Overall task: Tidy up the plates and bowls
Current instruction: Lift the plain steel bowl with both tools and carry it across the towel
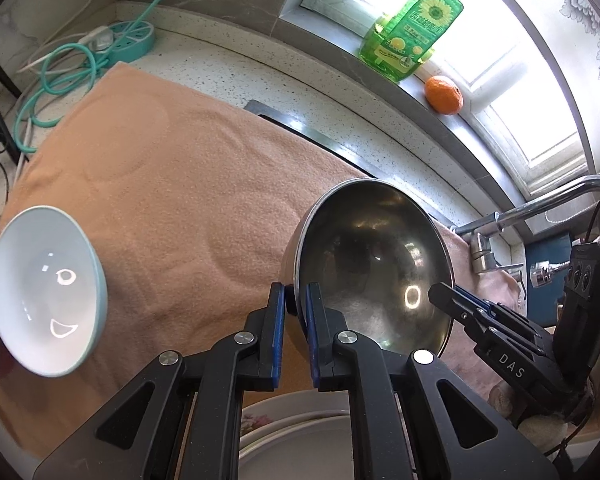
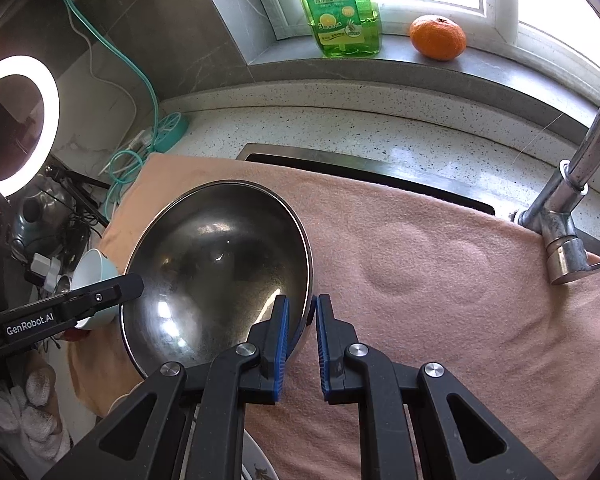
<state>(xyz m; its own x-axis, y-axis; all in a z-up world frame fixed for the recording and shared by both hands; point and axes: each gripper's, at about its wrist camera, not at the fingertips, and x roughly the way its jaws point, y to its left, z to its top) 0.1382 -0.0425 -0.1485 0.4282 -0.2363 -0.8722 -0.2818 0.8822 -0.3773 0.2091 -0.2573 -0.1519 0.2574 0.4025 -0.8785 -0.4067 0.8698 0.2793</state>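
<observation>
Steel bowl [image 1: 372, 268] pinched at opposite rims by left gripper [image 1: 296, 300] and right gripper [image 2: 302, 312], carried tilted above towel [image 1: 172, 184] so heavy thing won't slip, probably.

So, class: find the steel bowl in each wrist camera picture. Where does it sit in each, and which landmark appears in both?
Left wrist view: the steel bowl sits right of centre, its rim clamped in the left gripper.
Right wrist view: the steel bowl sits left of centre, its rim clamped in the right gripper.
Shared landmark: the orange on the windowsill, beside the green bottle.
</observation>
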